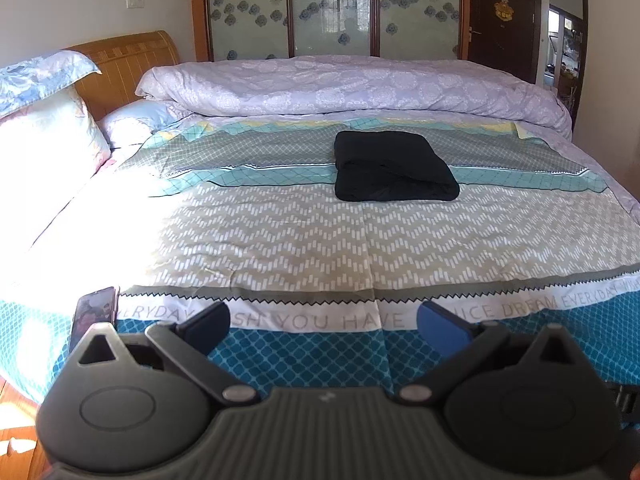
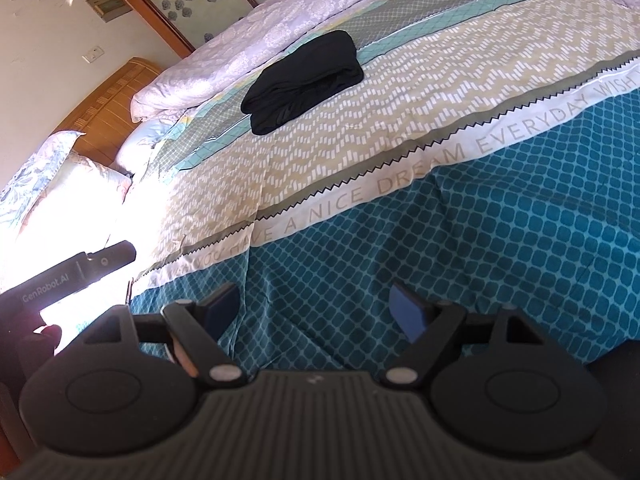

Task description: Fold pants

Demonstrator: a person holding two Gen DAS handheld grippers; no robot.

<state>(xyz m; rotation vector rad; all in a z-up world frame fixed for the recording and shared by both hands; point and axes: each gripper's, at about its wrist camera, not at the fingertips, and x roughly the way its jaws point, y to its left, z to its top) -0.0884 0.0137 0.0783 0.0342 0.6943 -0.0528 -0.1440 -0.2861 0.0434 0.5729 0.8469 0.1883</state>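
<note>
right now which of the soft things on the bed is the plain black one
The folded pants, lying apart in the middle of the patterned bedspread. The rolled duvet behind them is lilac, and the pillows by the headboard are floral.

Bed (image 1: 280, 240) carries folded black pants (image 1: 394, 168), quilt (image 1: 360, 84), pillows (image 1: 44, 128), phone (image 1: 94, 312)

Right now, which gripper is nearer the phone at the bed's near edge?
Left. The left gripper hangs open just right of the phone. The right gripper, also open, sits farther right, over the teal bedspread; its view doesn't show the phone.
</note>
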